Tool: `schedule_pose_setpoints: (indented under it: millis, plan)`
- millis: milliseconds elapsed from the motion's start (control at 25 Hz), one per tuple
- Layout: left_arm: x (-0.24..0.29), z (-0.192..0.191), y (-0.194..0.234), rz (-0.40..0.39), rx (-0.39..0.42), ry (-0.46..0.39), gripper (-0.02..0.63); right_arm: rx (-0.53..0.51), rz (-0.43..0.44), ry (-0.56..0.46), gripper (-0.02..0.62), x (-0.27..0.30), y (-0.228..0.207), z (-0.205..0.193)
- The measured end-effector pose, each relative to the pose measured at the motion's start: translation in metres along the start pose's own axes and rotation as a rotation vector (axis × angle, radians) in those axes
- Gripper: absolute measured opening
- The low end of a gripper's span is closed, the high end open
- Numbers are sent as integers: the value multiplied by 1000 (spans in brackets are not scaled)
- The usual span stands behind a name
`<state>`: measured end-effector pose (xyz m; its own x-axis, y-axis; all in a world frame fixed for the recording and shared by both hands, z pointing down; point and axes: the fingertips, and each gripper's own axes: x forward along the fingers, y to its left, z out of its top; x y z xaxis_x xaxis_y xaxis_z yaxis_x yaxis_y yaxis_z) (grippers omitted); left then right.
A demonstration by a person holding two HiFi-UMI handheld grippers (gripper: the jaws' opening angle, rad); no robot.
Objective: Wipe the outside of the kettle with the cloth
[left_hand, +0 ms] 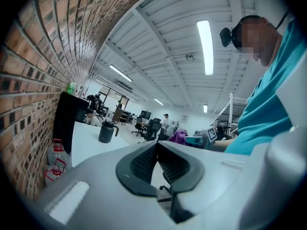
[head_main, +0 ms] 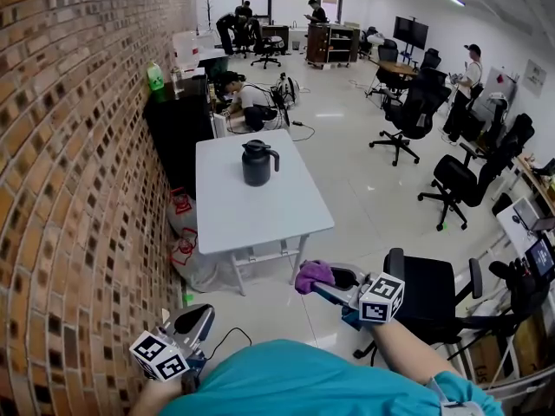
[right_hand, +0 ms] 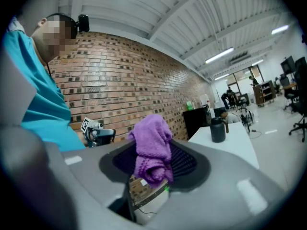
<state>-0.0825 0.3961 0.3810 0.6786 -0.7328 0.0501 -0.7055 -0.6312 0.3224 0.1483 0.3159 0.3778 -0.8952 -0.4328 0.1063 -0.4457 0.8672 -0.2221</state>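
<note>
- The kettle (head_main: 257, 163), dark and with its handle on the right as the head view shows it, is standing upright on the far half of the white surface (head_main: 260, 219), well apart from both tools.
- The right tool (head_main: 329, 278) is gripping the purple cloth (head_main: 311, 275). In the right gripper view its jaws are pressing on the bunched fabric, which is sticking up above the pads and hanging folded below them.
- This tool is hovering over the floor just off the near right corner of the surface, and the cloth is touching neither the surface nor the kettle.
- The left tool (head_main: 196, 322) is hanging low at the person's left, close to the brick wall (head_main: 78, 146) and short of the surface. In the left gripper view its jaws are meeting at the tips with nothing between them.
- A black office chair (head_main: 429, 295) is standing just to the right of the right tool.
- Clear bottles with red handles (left_hand: 56, 158) are sitting on the floor between the brick wall and the surface.
</note>
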Motion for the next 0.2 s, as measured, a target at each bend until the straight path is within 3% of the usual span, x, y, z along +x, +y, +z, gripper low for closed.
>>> schedule_pose_setpoints:
  millis: [200]
  plan:
    - [2,1,0,-4,0,-3,0,-11,4,3,172,2,-1,1]
